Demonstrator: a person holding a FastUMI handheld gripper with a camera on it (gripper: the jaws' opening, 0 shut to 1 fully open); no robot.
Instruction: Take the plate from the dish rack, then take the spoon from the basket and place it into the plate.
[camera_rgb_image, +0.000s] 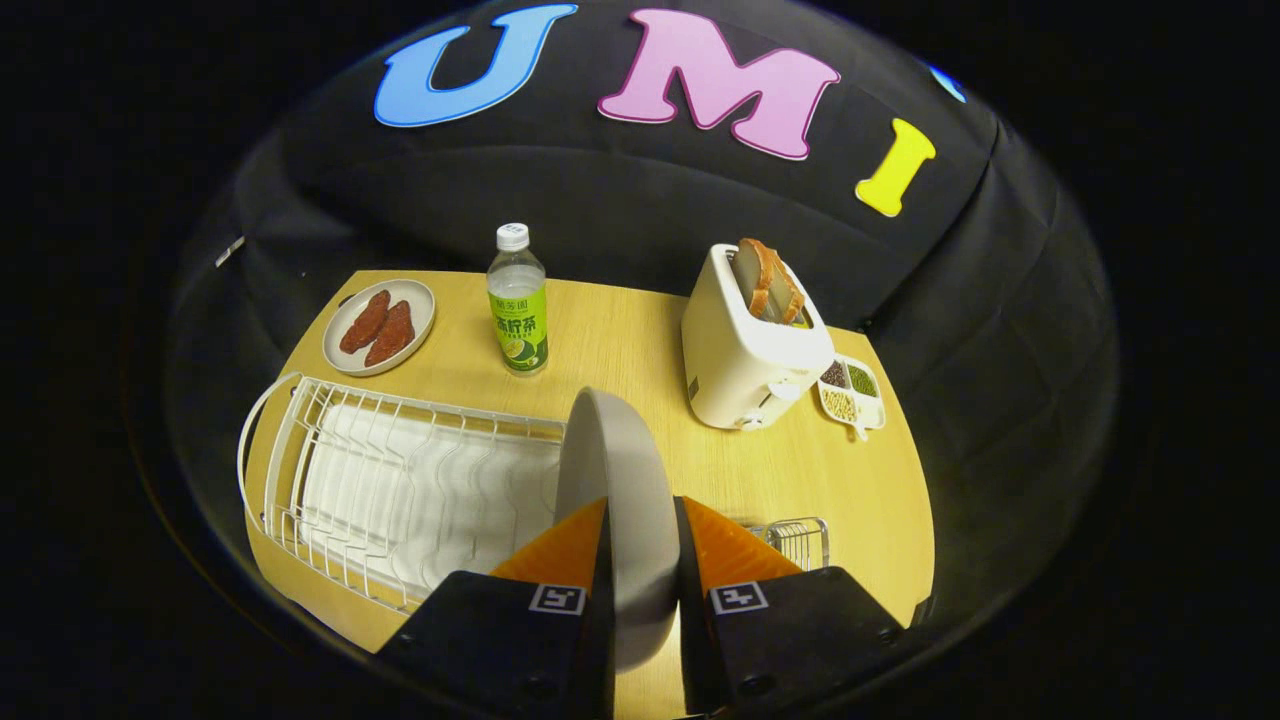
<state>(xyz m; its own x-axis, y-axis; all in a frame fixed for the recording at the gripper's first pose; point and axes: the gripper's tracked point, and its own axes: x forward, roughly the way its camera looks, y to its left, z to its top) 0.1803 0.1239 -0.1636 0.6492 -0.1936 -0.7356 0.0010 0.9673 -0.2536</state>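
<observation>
Colours on the table, quick rundown

Grey plate (625, 500) between orange ribbed fingers (560, 550), white wire dish rack (400, 480), cream toaster (745, 350), green-labelled bottle (517, 300), light wood table (620, 330).

Light wood tabletop (620, 340), evenly lit from above. Black cloth booth wall (620, 220) wraps behind and around it, creased in folds, dropping into dark at both sides. Tabletop's far edge sits right against the cloth.

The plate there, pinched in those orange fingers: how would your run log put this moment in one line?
gripper: shut on plate | plate: on edge, lifted above dish rack | basket: beside right finger, spoon unseen | step: plate taken, not yet set down
</observation>
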